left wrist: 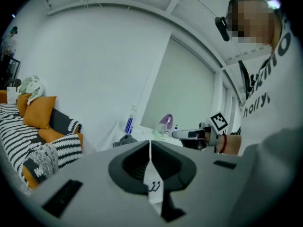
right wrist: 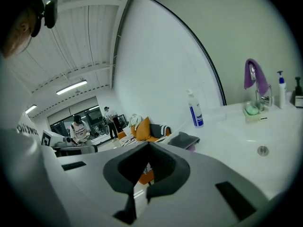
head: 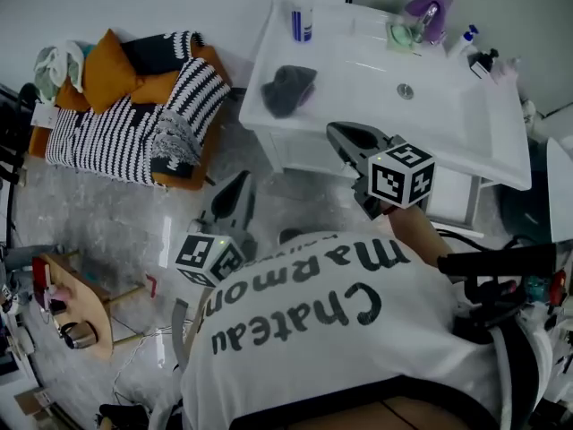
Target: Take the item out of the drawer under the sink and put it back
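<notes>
Trouble here starts with the drawer (head: pixel 300 155). Its white front under the sink (head: pixel 448 106) looks shut, so the item is not in view and, as I judge, lies inside. Neither tool is set to open it. The left hand-held gripper (head: pixel 240 183) has its jaws pressed together on nothing and hangs low, left of the cabinet. The right hand-held gripper (head: pixel 337 133), jaws likewise together and empty, reaches toward the front edge of the surface. With jaws closed, neither can take hold of a lip or handle, and a nudge at the panel would likely slip or just knock it. No handle can be made out, so a wrong guess at where to pull is a real risk. A dark cloth (head: pixel 288 88) lies near the surface edge above the drawer, and a hand-held gripper swung past it could drag it off. The bottle (head: pixel 303 16) stands well back, in less danger.
</notes>
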